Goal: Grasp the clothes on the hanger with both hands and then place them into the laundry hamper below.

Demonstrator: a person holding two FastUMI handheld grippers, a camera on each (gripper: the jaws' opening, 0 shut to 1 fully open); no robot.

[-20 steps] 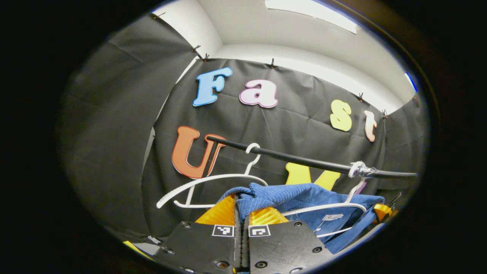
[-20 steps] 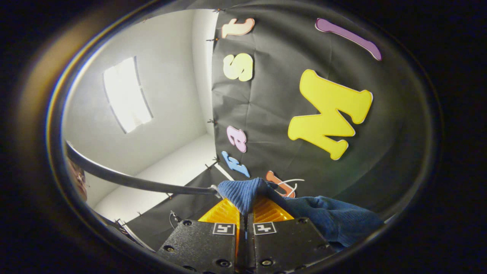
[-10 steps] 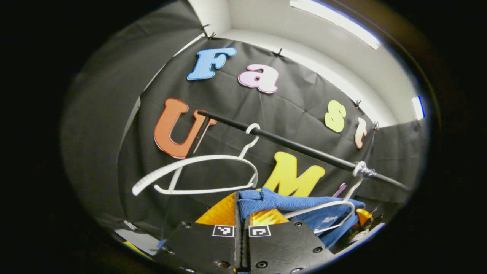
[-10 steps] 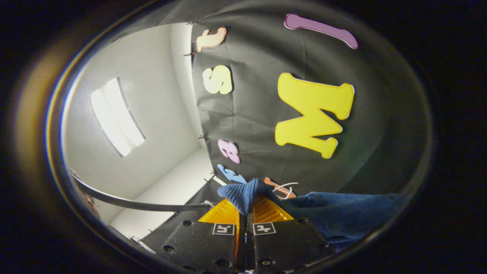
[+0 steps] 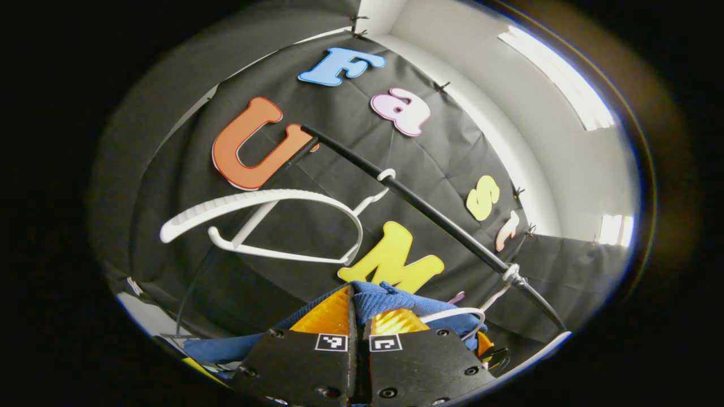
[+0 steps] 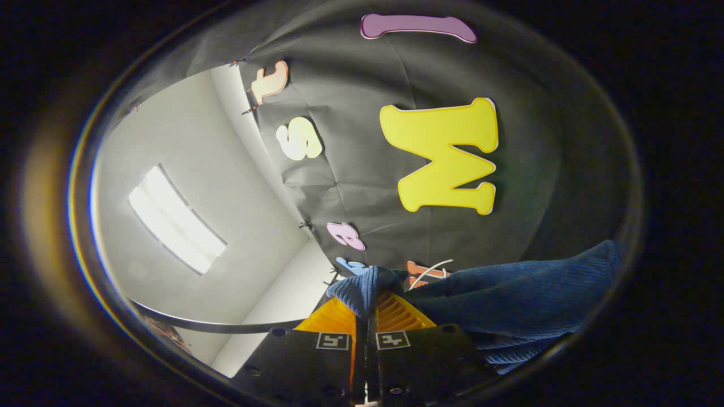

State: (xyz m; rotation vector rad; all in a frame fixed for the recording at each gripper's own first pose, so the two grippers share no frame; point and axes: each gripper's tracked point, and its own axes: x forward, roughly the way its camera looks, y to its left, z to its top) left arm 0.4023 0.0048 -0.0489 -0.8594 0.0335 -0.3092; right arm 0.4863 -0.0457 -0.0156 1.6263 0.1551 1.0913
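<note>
A blue knitted garment (image 5: 396,301) is pinched between the fingers of my left gripper (image 5: 358,305), which is shut on a fold of it; more blue cloth hangs low at the left (image 5: 218,349). A white hanger (image 5: 459,313) still runs through the garment, its hook on the black rail (image 5: 430,212). In the right gripper view, my right gripper (image 6: 367,302) is shut on another fold of the same garment (image 6: 509,297), which drapes off to the right.
An empty white hanger (image 5: 266,217) hangs from the rail to the left of the garment. The rail (image 6: 215,325) also crosses low in the right gripper view. A ceiling light panel (image 6: 175,226) glows above.
Both grippers have tilted and moved with the garment. The rail and empty hanger have risen and slanted in the left gripper view. In the right gripper view more blue cloth spreads to the right.
</note>
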